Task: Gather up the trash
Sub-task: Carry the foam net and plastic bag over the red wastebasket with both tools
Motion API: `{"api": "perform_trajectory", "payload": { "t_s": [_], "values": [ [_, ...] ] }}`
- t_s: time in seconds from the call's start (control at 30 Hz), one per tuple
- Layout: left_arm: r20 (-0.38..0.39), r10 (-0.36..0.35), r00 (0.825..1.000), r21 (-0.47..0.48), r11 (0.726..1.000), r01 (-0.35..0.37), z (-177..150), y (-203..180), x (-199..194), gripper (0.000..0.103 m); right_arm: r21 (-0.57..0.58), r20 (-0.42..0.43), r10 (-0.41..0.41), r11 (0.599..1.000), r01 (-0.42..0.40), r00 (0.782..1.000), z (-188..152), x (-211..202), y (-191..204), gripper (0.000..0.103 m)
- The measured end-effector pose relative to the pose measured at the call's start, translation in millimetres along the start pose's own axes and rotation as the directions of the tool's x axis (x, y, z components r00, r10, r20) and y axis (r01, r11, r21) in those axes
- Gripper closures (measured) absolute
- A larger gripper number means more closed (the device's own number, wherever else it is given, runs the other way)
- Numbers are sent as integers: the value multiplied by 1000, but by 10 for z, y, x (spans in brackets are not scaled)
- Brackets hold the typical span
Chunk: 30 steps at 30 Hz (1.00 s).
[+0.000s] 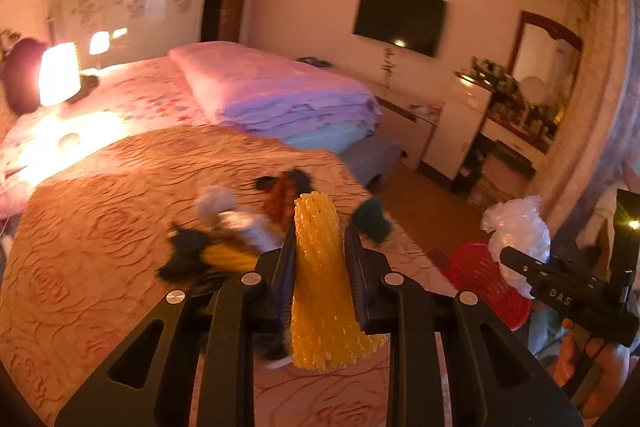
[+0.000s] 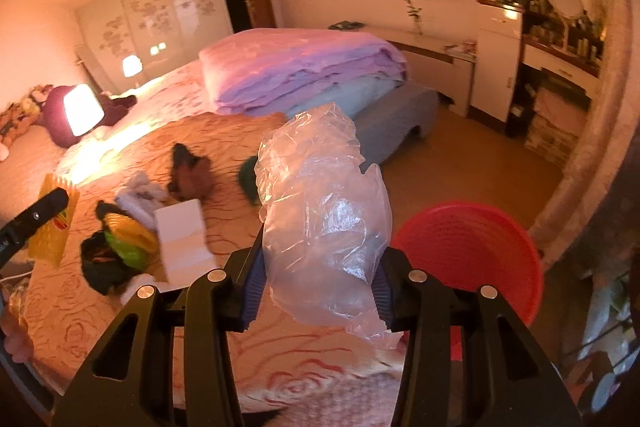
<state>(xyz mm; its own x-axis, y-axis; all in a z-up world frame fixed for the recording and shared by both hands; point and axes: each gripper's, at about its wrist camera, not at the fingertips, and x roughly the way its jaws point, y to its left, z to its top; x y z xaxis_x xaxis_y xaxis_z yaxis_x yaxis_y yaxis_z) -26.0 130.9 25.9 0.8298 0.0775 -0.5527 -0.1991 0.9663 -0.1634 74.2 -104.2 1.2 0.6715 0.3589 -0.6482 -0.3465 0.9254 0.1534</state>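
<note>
The right hand-held gripper pinches only loose plastic (left hand-held gripper clamps yellow netting), which may slip short of the red bin.

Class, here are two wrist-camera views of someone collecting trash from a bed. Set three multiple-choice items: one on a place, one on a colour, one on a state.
1. Where is the red plastic basket?
A. On the bed
B. On the floor beside the bed
C. On the dresser

2. What colour is the ribbed foam net sleeve in the left gripper?
A. Yellow
B. Blue
C. White

3. The right gripper is:
A. Open and empty
B. Shut on the crumpled clear plastic bag
C. Inside the basket

Answers: 1 B, it stands off the bed's edge; 2 A, yellow between the fingers; 3 B, both pads press the bag.
</note>
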Motion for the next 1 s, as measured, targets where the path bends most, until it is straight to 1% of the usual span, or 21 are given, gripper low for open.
{"api": "perform_trajectory", "payload": {
  "t_s": [0.1, 0.23, 0.3, 0.4, 0.47, 0.57, 0.67, 0.77, 0.83, 0.93, 1.0],
  "values": [
    [-16, -36, 999, 45, 998, 36, 12, -218, 112, 81, 27, 1, -44, 999, 44, 999, -15, -37, -195, 59],
    [-57, -95, 994, 87, 991, 100, 39, -513, 324, 81, 62, -2, -95, 994, 95, 995, -51, -91, -454, 59],
    [-81, -132, 988, 111, 984, 141, 41, -694, 443, 81, 81, -9, -121, 989, 122, 993, -65, -109, -596, 59],
    [-108, -167, 980, 147, 972, 182, 25, -940, 577, 81, 110, -17, -154, 982, 155, 988, -89, -127, -789, 59],
    [-135, -194, 972, 177, 960, 216, -13, -1140, 698, 81, 131, -21, -173, 976, 174, 985, -113, -127, -912, 59],
    [-181, -201, 963, 208, 949, 238, -89, -1349, 898, 81, 163, -30, -183, 969, 186, 983, -153, -110, -1058, 59],
    [-234, -224, 946, 222, 935, 276, -184, -1540, 1083, 81, 214, -46, -187, 958, 193, 981, -234, -29, -1240, 59],
    [-279, -253, 926, 227, 920, 320, -268, -1687, 1223, 81, 230, -64, -185, 953, 195, 981, -292, 74, -1330, 59],
    [-300, -273, 914, 225, 911, 346, -310, -1787, 1309, 81, 242, -76, -173, 952, 186, 982, -328, 127, -1357, 59],
    [-333, -310, 890, 216, 894, 392, -351, -1936, 1450, 81, 270, -109, -153, 946, 177, 982, -384, 235, -1453, 59],
    [-348, -322, 880, 218, 886, 410, -388, -1990, 1525, 81, 278, -126, -146, 944, 177, 981, -417, 288, -1474, 59]
  ]
}}
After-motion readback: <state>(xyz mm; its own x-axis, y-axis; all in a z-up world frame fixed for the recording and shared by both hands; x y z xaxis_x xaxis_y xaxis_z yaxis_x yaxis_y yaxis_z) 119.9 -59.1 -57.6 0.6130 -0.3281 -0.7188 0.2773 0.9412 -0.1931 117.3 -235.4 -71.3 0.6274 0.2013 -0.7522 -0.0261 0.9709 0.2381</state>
